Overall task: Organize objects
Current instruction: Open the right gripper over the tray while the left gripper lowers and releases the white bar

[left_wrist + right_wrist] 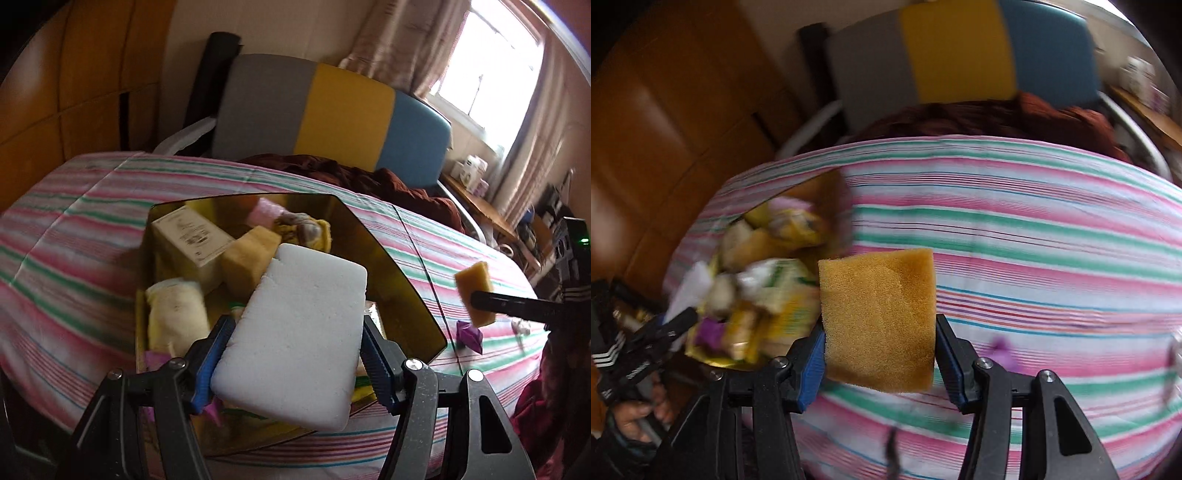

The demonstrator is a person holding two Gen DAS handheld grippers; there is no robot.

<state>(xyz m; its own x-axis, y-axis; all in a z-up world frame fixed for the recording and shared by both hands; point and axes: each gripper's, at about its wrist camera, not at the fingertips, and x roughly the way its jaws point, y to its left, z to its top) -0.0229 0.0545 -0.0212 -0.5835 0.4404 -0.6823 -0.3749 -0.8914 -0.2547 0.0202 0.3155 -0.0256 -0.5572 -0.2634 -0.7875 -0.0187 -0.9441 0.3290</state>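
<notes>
Both sponges (295, 336) (879, 317) sit clamped between fingers (218, 354)

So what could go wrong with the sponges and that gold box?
The gold box already looks full, so the white sponge held by the left gripper might not fit and could roll out. The right gripper pinches the yellow sponge only near its bottom edge, and that view is blurry, so it might slip onto the striped bedsheet.

Crowded gold box (402, 266) left; open striped bedspread (1034, 236) right, small purple piece (470, 335).
</notes>
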